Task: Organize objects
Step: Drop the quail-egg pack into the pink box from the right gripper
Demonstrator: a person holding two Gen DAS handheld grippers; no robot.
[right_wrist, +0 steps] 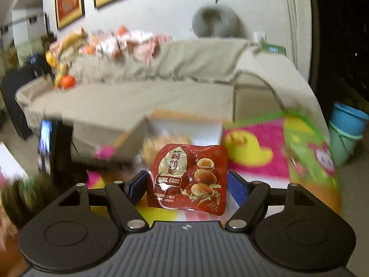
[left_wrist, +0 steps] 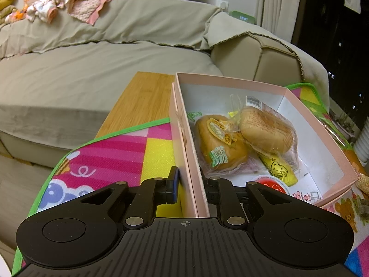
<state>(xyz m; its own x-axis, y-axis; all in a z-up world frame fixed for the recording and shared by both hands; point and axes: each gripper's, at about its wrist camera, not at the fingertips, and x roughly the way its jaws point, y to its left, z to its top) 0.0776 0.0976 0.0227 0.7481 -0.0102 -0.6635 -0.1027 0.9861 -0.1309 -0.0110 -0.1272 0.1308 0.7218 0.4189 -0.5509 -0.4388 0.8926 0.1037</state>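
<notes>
My left gripper (left_wrist: 190,182) is shut on the near left wall of a pink cardboard box (left_wrist: 322,124), one finger outside and one inside. The box holds two wrapped buns (left_wrist: 265,131), a yellow packet (left_wrist: 280,168) and a red-lidded cup (left_wrist: 272,185). My right gripper (right_wrist: 188,182) holds a red "Quail Eggs" packet (right_wrist: 188,177) between its blue pads, up in the air in front of the box (right_wrist: 184,124), which looks blurred in the right wrist view.
The box sits on a colourful play mat (left_wrist: 115,157) over a wooden table (left_wrist: 140,97). A beige sofa (left_wrist: 92,69) with clothes (left_wrist: 69,4) stands behind. Blue buckets (right_wrist: 346,127) stand at the right. Another snack lies at the box's right corner (left_wrist: 363,182).
</notes>
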